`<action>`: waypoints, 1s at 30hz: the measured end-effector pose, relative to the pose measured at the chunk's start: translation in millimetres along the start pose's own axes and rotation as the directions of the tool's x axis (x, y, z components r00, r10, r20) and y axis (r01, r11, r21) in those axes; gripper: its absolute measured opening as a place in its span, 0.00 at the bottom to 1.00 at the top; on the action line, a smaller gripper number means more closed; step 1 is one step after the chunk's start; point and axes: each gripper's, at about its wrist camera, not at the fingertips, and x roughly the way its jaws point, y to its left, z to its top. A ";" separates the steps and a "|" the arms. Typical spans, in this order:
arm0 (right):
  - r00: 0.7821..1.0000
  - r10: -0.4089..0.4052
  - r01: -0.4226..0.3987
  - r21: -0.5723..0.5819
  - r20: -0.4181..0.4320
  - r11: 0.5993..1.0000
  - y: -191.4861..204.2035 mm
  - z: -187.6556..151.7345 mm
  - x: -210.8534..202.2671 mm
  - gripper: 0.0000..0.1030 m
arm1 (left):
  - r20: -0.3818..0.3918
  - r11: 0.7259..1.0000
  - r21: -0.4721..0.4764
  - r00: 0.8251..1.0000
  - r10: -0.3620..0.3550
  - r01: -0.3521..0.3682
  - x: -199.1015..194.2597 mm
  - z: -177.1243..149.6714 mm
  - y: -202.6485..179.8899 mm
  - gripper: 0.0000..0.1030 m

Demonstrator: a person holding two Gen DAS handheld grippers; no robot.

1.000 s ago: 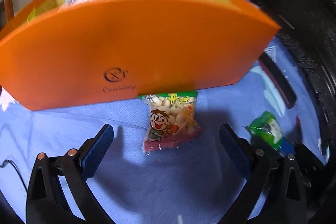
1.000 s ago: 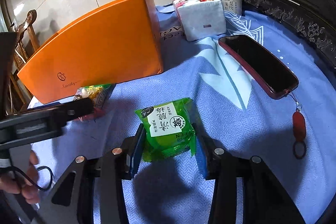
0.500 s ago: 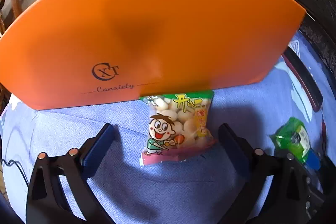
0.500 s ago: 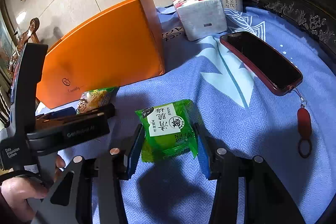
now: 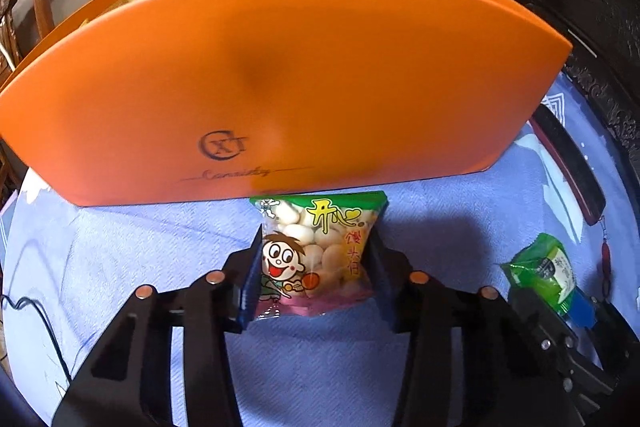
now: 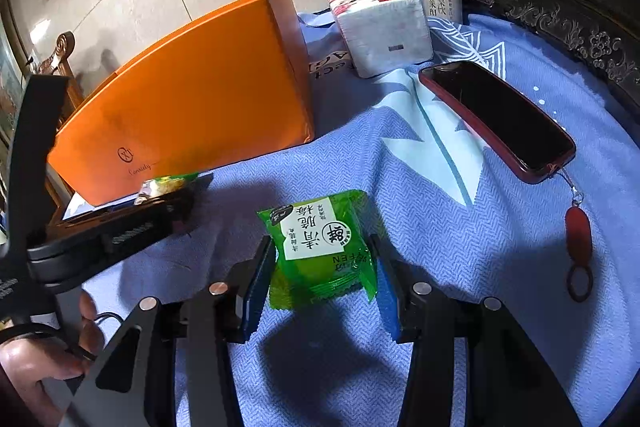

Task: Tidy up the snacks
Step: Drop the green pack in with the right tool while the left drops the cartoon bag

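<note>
An orange box (image 5: 280, 83) stands open-topped on the blue cloth; it also shows in the right wrist view (image 6: 192, 115). My left gripper (image 5: 314, 267) is shut on a cartoon-boy snack bag (image 5: 320, 251) just in front of the box. My right gripper (image 6: 324, 267) is shut on a green plum snack packet (image 6: 320, 247) over the cloth, to the right of the left gripper. The green packet also shows in the left wrist view (image 5: 544, 271).
A red-cased phone (image 6: 500, 115) with a red charm (image 6: 578, 231) lies on the blue cloth (image 6: 440, 227) at right. A tissue pack (image 6: 384, 27) and a drink can (image 6: 442, 1) stand behind. Dark carved furniture (image 6: 560, 7) borders the right.
My left gripper moved forward and closed on the cartoon snack bag. My right gripper's fingers closed in on the green packet, which stays in place.
</note>
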 end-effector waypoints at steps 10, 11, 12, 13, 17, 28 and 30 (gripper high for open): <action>1.000 -0.024 0.024 -0.018 0.001 1.000 4.0 -0.5 -0.4 0.43 | 0.063 0.998 -0.030 0.996 -0.055 0.057 -42.0 -14.0 44.1 0.44; 1.000 -0.016 0.016 -0.011 0.004 1.000 2.3 -0.7 -1.4 0.42 | 0.081 0.998 -0.023 0.995 -0.052 0.054 -48.9 -16.0 48.7 0.44; 1.000 -0.015 0.015 -0.006 0.009 1.000 1.4 -0.8 -2.5 0.42 | 0.098 0.999 -0.017 0.994 -0.044 0.045 -54.9 -18.0 53.7 0.44; 1.000 -0.023 0.023 -0.003 0.017 1.000 1.1 -0.8 -3.9 0.42 | 0.108 0.999 -0.017 0.993 -0.039 0.041 -60.8 -19.8 59.5 0.44; 0.994 -0.073 0.076 -0.036 0.087 0.996 13.8 -0.7 -20.2 0.41 | 0.151 0.998 -0.051 0.988 -0.039 0.047 -86.1 -19.5 85.4 0.44; 0.956 0.086 -0.051 -0.130 0.281 0.990 82.9 52.9 -92.6 0.41 | 0.279 0.995 -0.075 0.960 -0.040 0.063 -140.1 17.8 120.8 0.44; 0.944 0.111 -0.066 -0.151 0.310 0.986 93.3 69.8 -100.3 0.41 | 0.294 0.995 -0.076 0.955 -0.037 0.062 -143.8 29.9 123.8 0.44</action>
